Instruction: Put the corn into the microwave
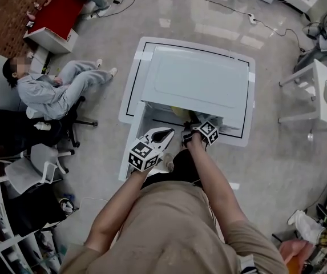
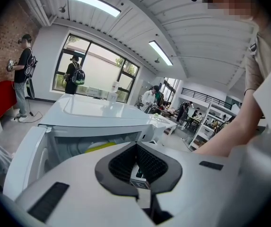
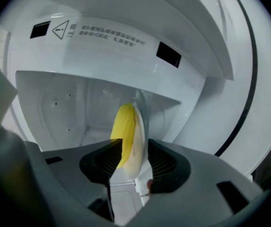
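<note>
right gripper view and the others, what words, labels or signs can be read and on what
"!" inside a warning triangle, on the microwave frame above the opening.
Two larger characters right of it: probably "注意", too blurred to be sure.
Two rows of small print further right: too small to read.
Marker cubes: black and white square patterns only, no letters.
Nothing else is readable.

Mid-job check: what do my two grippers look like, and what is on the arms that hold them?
The left gripper has a smooth white shell; the right gripper looks darker grey. Each carries a cube of black-and-white square markers and has black ribbed pads. No cables show. The person wears a beige short-sleeved shirt, so the forearms are uncovered.
</note>
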